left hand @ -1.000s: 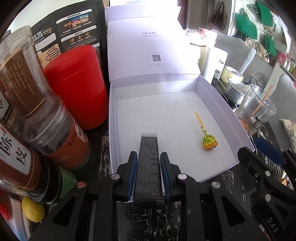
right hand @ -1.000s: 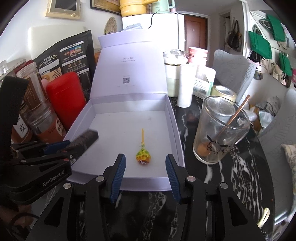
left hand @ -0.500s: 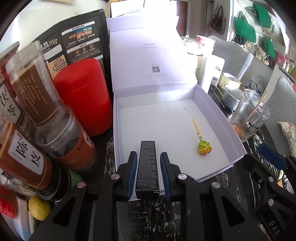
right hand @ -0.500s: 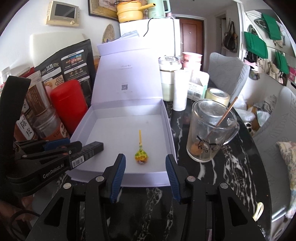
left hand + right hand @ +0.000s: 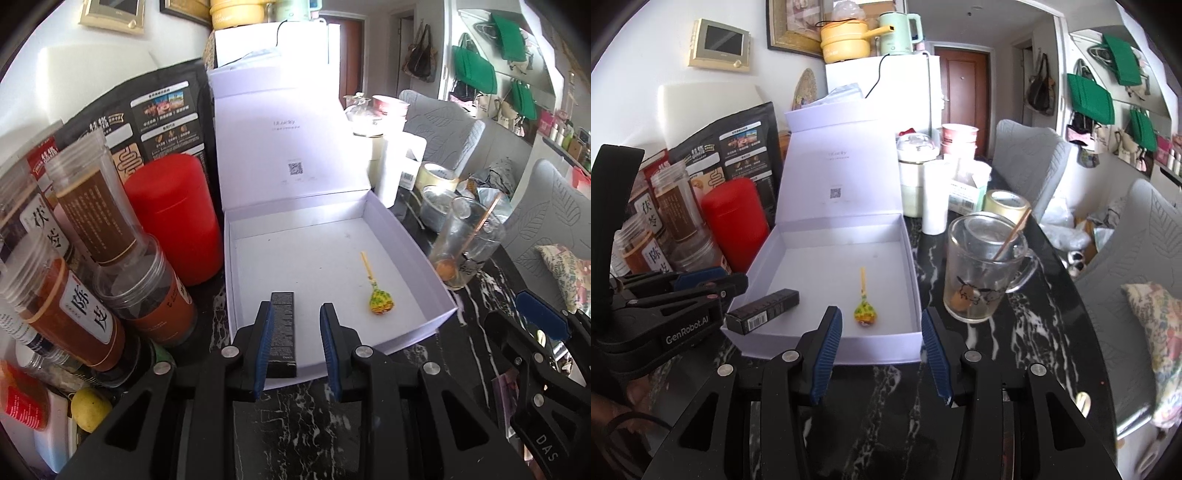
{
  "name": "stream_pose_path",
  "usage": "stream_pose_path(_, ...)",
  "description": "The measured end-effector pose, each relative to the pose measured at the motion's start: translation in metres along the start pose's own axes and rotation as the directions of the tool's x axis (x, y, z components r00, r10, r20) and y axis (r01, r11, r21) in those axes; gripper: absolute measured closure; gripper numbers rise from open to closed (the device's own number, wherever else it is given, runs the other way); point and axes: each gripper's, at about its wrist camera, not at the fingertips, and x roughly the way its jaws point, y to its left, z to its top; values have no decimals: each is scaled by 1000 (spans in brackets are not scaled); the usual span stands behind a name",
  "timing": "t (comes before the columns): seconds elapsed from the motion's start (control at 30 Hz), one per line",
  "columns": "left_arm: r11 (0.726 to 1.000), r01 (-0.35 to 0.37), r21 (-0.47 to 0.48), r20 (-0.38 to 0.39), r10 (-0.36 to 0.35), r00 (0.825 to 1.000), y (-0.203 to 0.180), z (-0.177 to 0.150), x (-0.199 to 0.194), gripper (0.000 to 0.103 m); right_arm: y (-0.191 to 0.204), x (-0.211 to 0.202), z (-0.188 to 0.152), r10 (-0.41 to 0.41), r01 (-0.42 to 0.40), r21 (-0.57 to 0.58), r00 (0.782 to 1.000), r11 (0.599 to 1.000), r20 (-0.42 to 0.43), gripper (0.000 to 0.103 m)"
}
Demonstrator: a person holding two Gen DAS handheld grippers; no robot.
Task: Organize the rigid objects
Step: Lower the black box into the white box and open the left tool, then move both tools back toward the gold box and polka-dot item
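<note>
Black marble with white veining point(image 5: 886, 384) fills the lower part of both views, under a cluttered kitchen backdrop. At frame centre you see a white cardboard box point(image 5: 424, 258) with its hinged lid standing upright. Inside it lie 2 things: a lollipop point(image 5: 380, 302) in a yellow-green wrapper on a thin yellow stick, right of centre, and a slim black rectangular carton point(image 5: 282, 332) at the lower left, its near end resting on the front rim.

Your left gripper point(image 5: 295, 347) is released: the ribbed blue pads stand apart, the left pad just beside the carton, the right pad clear of it. Your right gripper point(image 5: 881, 354) is also spread wide, holding nothing, in front of the box's front wall.

At the left edge stand a glossy red cylindrical canister point(image 5: 173, 218) and clear plastic jars point(image 5: 144, 288) of brown contents. A glass mug point(image 5: 982, 266) holding a thin stick sits right of the box.
</note>
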Motion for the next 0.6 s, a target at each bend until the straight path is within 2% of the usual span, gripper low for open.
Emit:
stream_pose_path(0.2,999,20,27,22,-20,1000,-14,-5,-18,78,-10,-19,-5,-25,24,16,1000,1000,17,58)
stream_pose_path(0.6,992,104,73,49,-108,993,-47,-17,-47,78,-34,-67,-19,-105,102,52,992,993,64,56)
